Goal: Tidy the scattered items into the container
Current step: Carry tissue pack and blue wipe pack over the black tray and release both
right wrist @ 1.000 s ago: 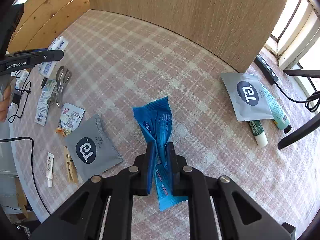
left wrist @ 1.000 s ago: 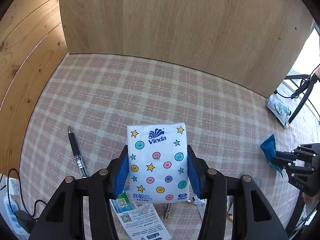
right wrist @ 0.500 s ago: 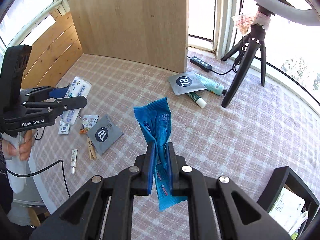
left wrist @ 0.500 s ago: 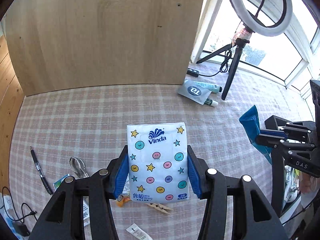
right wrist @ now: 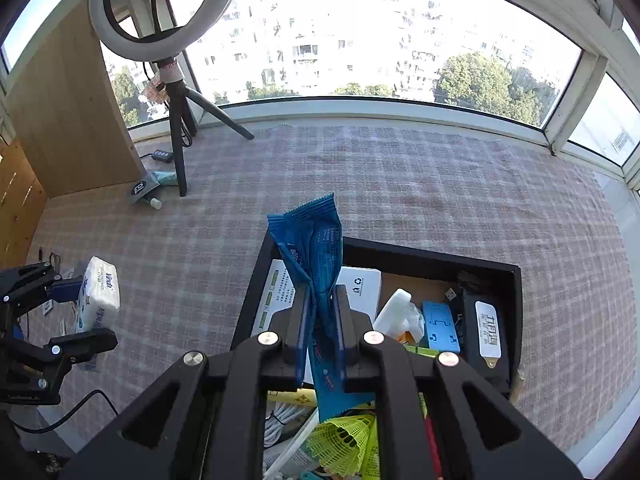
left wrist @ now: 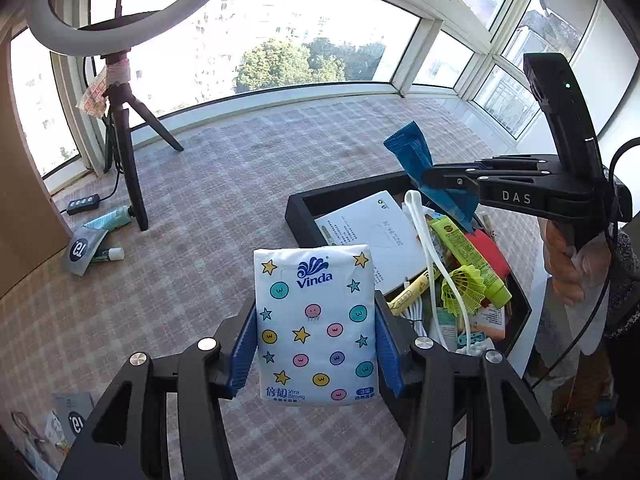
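Both my tongs loaded, at the box on the checked cloth by the bay window.

My left gripper (left wrist: 316,344) clamps the tissue pack (left wrist: 316,324) just beside the black box (left wrist: 304,206); my right gripper (right wrist: 320,320), nearly closed, pinches the blue wrapper (right wrist: 316,252) over the box's clutter. A ring light (right wrist: 160,12) stands far left.

Each fisheye camera sits just behind its own gripper's two fingers and looks steeply down along them at the checked tablecloth (left wrist: 200,184), with the windows beyond. Both views share the black container (right wrist: 432,264) and the ring-light tripod (left wrist: 124,160) (each also catches the other gripper from the side).
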The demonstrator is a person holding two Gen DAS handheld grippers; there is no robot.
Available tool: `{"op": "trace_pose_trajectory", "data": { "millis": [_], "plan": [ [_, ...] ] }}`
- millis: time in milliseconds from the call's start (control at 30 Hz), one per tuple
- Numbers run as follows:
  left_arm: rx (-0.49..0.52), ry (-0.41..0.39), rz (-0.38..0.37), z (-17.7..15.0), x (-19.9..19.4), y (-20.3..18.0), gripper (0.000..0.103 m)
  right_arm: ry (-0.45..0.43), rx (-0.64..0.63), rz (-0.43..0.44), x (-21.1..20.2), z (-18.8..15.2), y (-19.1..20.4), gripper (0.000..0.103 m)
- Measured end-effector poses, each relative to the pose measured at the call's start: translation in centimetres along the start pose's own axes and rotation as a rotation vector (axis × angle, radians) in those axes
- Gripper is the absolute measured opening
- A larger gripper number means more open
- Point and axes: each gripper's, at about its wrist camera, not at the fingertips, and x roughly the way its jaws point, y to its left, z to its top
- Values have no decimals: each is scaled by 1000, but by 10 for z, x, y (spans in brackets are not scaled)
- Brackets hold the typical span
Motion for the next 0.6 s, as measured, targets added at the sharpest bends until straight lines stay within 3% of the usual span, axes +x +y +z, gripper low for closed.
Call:
{"op": "trace_pose_trajectory", "data": {
  "millis": [133, 300, 367, 433, 500, 600],
  "plan": [
    [106, 26, -78, 14, 19, -63, 50, 14, 68, -60, 0, -9, -50, 11],
    [197, 50, -136, 22, 39, -120, 50, 23, 131, -119, 0, -14, -84, 11],
    [231, 68, -139, 23, 49, -137, 51, 6, 142, -118, -2, -14, -93, 20],
    [253, 82, -105, 23, 57, -148, 65, -5, 162, -117, -4, -12, -100, 47],
    [242, 71, -100, 24, 58, -151, 65, -24, 204, -107, -9, -12, -109, 54],
    [213, 64, -97, 24, 56, -144, 65, -41, 233, -88, -16, -13, -115, 54]
  ]
}}
